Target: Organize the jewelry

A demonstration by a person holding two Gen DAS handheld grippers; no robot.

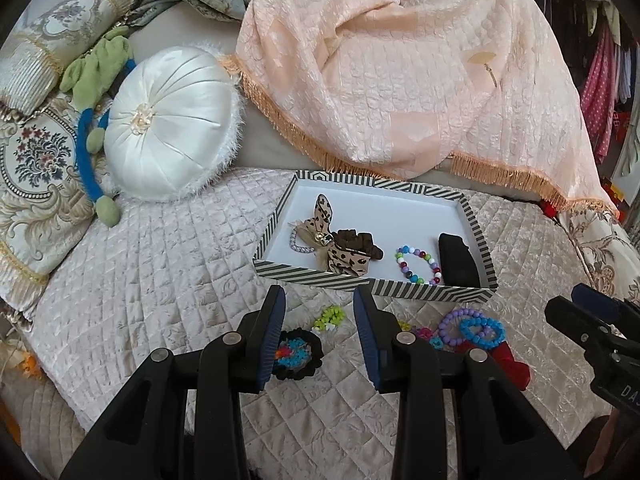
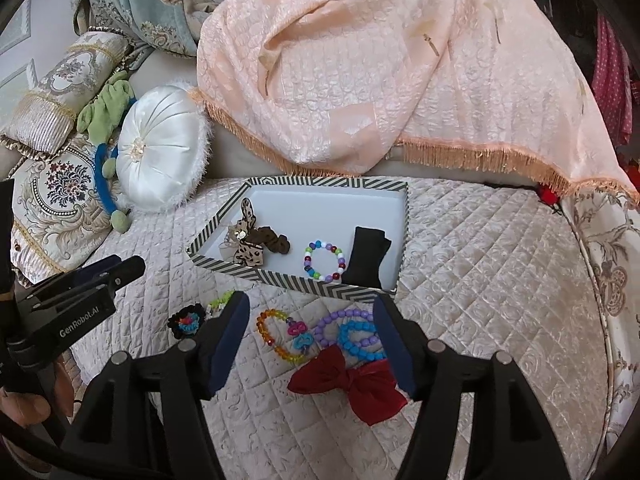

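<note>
On quilted velvet, both tongs [image 1: 320,308] [image 2: 310,320] gape empty near glossy, perhaps plastic, beads [image 2: 323,261]

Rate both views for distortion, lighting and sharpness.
Left wrist view: strong fisheye bending, dark vignetted corners, soft daylight; the striped tray is sharp, the left gripper is open and empty. Right wrist view: the same curvature, even light, no glare; the red bow is crisp between the open right gripper.

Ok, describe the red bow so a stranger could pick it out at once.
Find the striped tray on the quilted cream bed cover. In front of its near edge lies a cluster of loose bead bracelets. The red bow lies nearest the camera, overlapped by the blue bracelet: the only fabric piece there, satin red, knotted in the middle.
</note>
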